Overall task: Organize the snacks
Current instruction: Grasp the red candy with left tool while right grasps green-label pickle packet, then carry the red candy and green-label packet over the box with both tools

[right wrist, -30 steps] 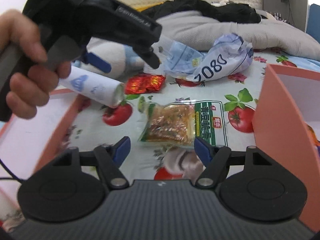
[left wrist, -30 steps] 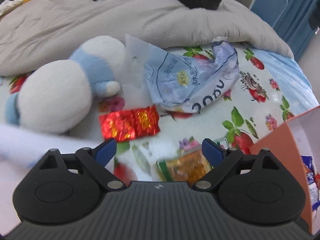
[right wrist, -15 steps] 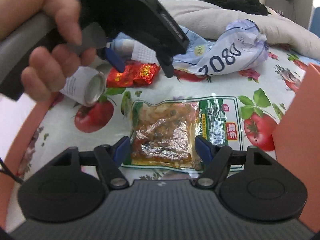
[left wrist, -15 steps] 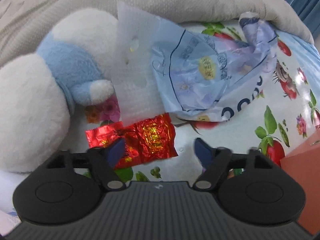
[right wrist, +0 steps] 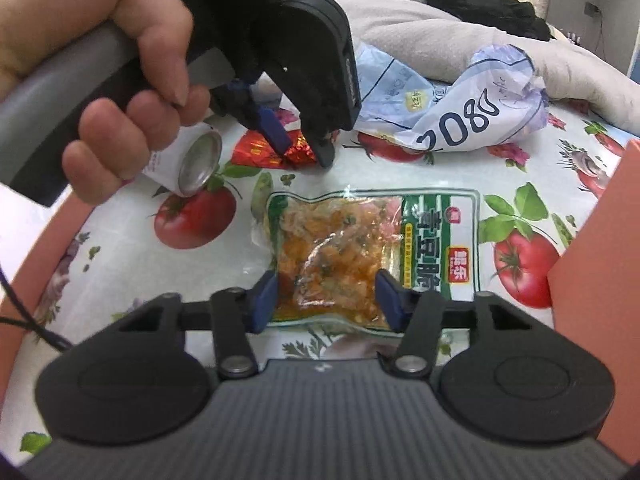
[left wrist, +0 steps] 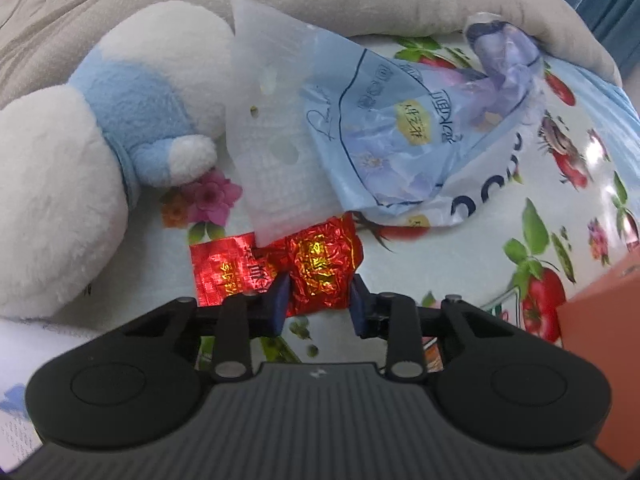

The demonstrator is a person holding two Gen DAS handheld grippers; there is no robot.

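Two red foil packets lie side by side on the fruit-print cloth. The right red packet sits between my left gripper's blue pads. Its jaws are closing and the pads touch the packet's two edges. In the right wrist view a person's hand holds that left gripper down on the red packets. A green snack pouch with orange filling lies flat in front. My right gripper is closing on the pouch's near end, with its pads against the clear part.
A white and blue plush toy lies left of the packets, and a crumpled blue-white plastic bag lies behind them. A white can lies on its side. Orange boxes stand at the right and left. A grey blanket bounds the back.
The left gripper came down onto the red packets and its jaws narrowed around the right one. The right gripper neared the green pouch and its jaws narrowed onto it.
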